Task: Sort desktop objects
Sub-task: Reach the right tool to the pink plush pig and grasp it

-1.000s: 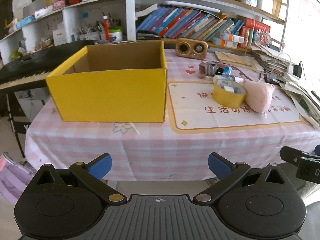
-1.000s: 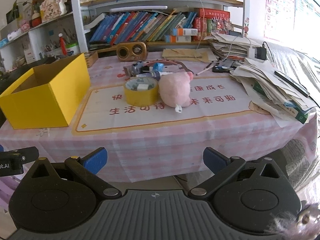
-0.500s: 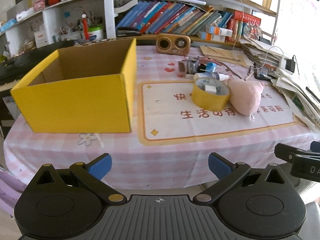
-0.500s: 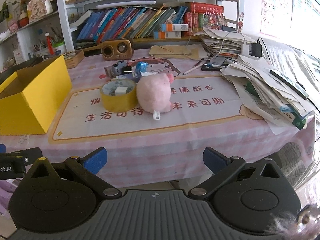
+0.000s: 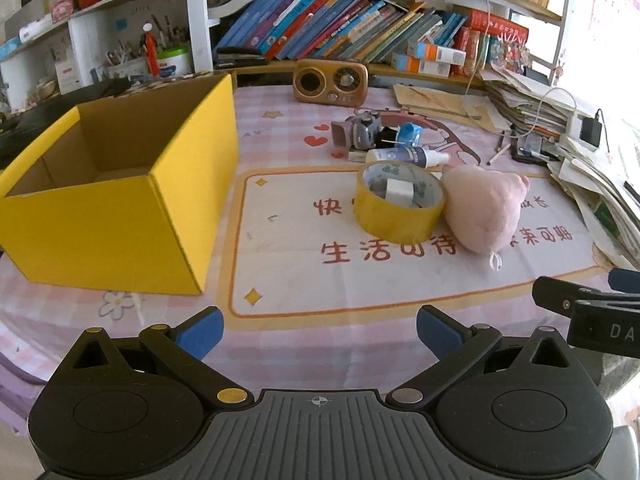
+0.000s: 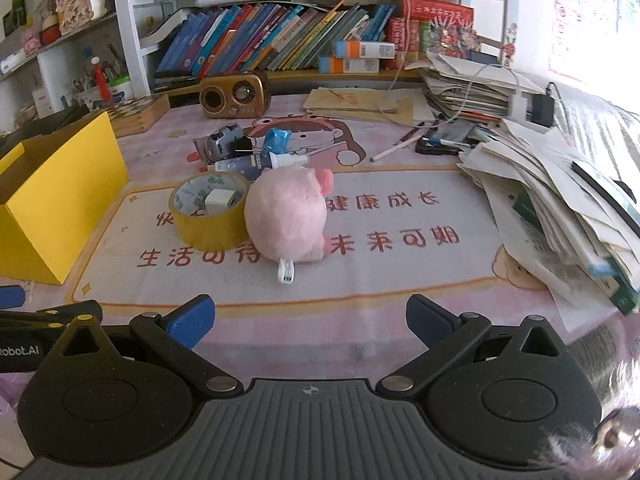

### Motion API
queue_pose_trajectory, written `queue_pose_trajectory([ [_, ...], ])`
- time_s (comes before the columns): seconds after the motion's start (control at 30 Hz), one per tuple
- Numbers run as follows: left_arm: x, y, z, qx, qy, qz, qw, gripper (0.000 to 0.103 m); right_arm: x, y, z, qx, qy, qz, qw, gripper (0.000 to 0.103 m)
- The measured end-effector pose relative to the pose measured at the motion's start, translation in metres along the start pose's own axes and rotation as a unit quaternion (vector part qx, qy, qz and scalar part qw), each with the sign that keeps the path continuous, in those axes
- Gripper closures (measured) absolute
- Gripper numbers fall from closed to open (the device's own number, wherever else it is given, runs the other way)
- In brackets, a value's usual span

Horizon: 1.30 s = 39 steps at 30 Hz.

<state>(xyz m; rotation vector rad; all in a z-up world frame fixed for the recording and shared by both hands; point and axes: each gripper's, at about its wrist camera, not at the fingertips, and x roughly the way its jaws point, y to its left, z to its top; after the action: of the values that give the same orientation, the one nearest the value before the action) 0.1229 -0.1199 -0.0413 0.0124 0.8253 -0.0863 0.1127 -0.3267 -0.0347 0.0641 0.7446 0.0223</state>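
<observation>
An open yellow cardboard box [image 5: 116, 200] [image 6: 56, 192] stands empty at the table's left. A yellow tape roll [image 5: 398, 204] [image 6: 210, 210] with a small white block inside lies on the printed mat, touching a pink plush pig [image 5: 482, 208] [image 6: 288, 216]. Behind them lie a spray bottle [image 5: 404, 156] [image 6: 260, 162], a blue packet [image 6: 276, 139] and a small grey toy camera [image 5: 362, 128] [image 6: 222, 142]. My left gripper [image 5: 319, 330] is open above the near table edge, nothing between its fingers. My right gripper [image 6: 310, 316] is open too, short of the pig.
A brown retro radio [image 5: 330, 80] [image 6: 234, 94] stands at the back below shelves of books [image 6: 280, 40]. A messy stack of papers [image 6: 560, 200] fills the right side. A pen [image 6: 396, 146] and a phone [image 6: 444, 138] lie beside it. A wooden box [image 6: 138, 114] sits back left.
Both grippers have moved forward and rightward over the table; the box has slid left in view and the tape roll and pig appear larger and nearer. Both stay open.
</observation>
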Motion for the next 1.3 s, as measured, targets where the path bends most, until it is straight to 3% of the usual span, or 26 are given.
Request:
queue_pose_trajectory([
  [0.5, 0.019, -0.019, 0.023, -0.011, 0.011, 0.045, 0.9989, 0.0, 0.055, -0.007, 0.041, -0.03, 0.014, 0.076, 0.997, 0.002],
  [0.77, 0.024, -0.022, 0.033, -0.012, 0.009, 0.063, 0.9979, 0.0, 0.089, -0.003, 0.06, -0.043, 0.026, 0.093, 0.994, 0.003],
  [0.93, 0.028, -0.025, 0.038, -0.01, 0.012, 0.067, 0.9976, 0.0, 0.109, -0.003, 0.064, -0.053, 0.05, 0.092, 0.993, 0.012],
  [1.0, 0.03, -0.027, 0.04, -0.009, 0.013, 0.067, 0.9976, 0.0, 0.115, -0.005, 0.063, -0.057, 0.06, 0.088, 0.993, 0.031],
  [1.07, 0.034, -0.03, 0.042, -0.008, 0.016, 0.066, 0.9976, 0.0, 0.117, -0.009, 0.062, -0.056, 0.063, 0.096, 0.992, 0.04],
  [1.3, 0.049, -0.044, 0.05, 0.001, 0.019, 0.049, 0.9986, 0.0, 0.105, -0.034, 0.071, -0.045, 0.029, 0.092, 0.994, 0.047],
])
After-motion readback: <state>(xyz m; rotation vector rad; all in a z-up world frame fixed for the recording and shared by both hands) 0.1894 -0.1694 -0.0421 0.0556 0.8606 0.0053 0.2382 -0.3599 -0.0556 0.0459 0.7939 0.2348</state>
